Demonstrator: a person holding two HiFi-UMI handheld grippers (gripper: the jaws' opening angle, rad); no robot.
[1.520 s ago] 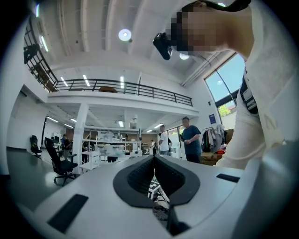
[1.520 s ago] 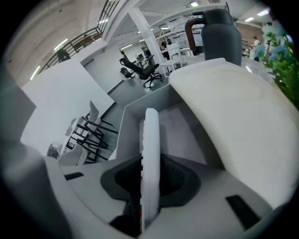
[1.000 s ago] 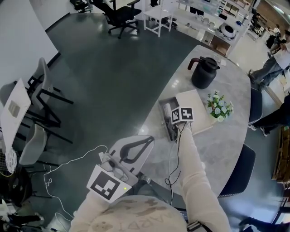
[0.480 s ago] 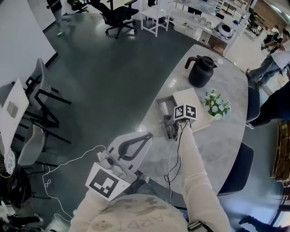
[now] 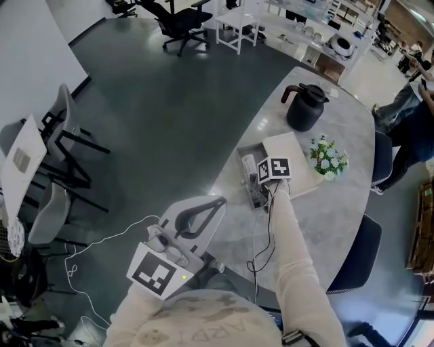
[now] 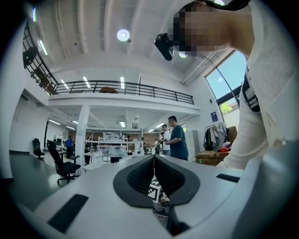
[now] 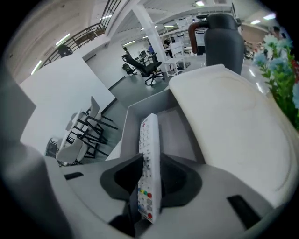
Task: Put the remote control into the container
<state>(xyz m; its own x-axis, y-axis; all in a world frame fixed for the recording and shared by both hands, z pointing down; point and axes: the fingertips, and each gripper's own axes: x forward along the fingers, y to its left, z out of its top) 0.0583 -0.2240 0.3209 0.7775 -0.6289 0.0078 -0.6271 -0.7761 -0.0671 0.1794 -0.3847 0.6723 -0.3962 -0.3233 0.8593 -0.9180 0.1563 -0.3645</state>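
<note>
**Mira:** What was nearest the person?

**Jon:** The left gripper (image 5: 215, 203). It was held off the table (image 5: 319, 223), above the grey floor (image 5: 156, 115) just outside the near edge. In its own view the two jaws were pressed flat together, with nothing between them.

**Mira:** And the other one?

**Jon:** The right gripper (image 7: 150, 161) reached out over the table's left edge. Its jaws were easing apart by a narrow gap only. The remote control (image 7: 149, 133) stood on its long edge between them, buttons turned left. Both pads looked to lie against its sides, so it was gripped.

**Mira:** Where was the remote, then?

**Jon:** Its near end, the one with the coloured buttons, sat in the jaws. Its far end pointed into the container (image 7: 132, 122), a grey open tray, low over the tray's bottom. Whether that tip touched the bottom I could not tell.

**Mira:** Where did the tray sit?

**Jon:** By the left edge of the table, with its long side running along that edge. A white board (image 7: 229, 112) lay against its right side and seemed to overlap the rim there.

**Mira:** Beyond that?

**Jon:** Flowers (image 5: 329, 159) stood just beside the board, nearer the table's right edge. Farther on, a black jug (image 5: 305, 108) stood upright near the far edge. Past the table, office chairs (image 5: 178, 20) stood on the floor.
</note>
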